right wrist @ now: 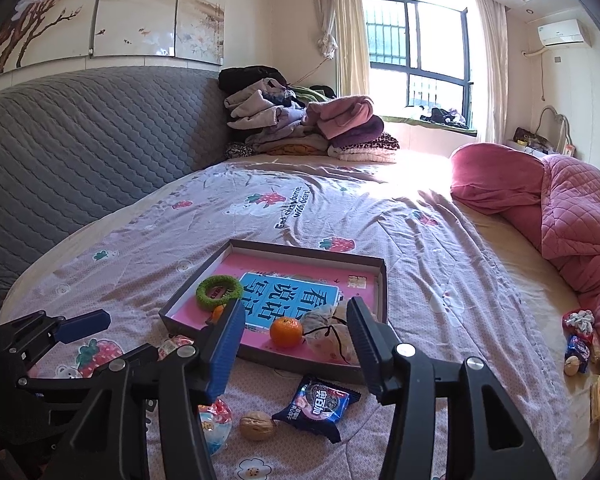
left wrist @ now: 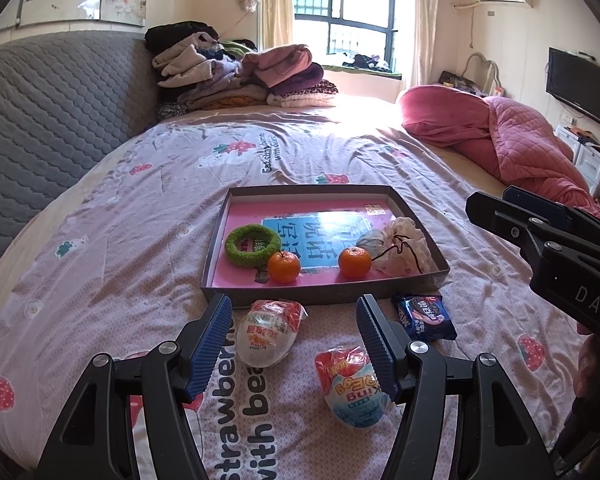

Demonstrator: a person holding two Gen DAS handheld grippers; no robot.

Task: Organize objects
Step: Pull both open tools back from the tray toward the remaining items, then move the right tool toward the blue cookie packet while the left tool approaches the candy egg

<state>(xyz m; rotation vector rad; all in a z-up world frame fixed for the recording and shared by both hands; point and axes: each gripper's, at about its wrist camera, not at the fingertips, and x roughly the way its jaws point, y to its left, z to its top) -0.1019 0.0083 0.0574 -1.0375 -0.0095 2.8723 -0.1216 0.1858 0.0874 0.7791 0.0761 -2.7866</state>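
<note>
The left tongs (left wrist: 294, 344) stand apart with nothing pinched, low in the left wrist view, and two wrapped egg-shaped sweets lie on the bed — one egg sweet (left wrist: 266, 336) between the pads near the left pad, the other egg sweet (left wrist: 354, 388) touching or just beside the right pad. Closing from here could catch the wrong one or nudge the second aside, since both sit inside the gap. The right tongs (right wrist: 296, 344) are also apart and empty, low centre of the right wrist view, above a blue biscuit packet (right wrist: 316, 404) and a walnut (right wrist: 257, 425). The box tray (left wrist: 420, 220), mid-frame, already holds two oranges (left wrist: 284, 266), a green ring (left wrist: 252, 245) and a drawstring pouch (left wrist: 400, 248); round pieces may roll on the soft bedding or knock the oranges about.
</note>
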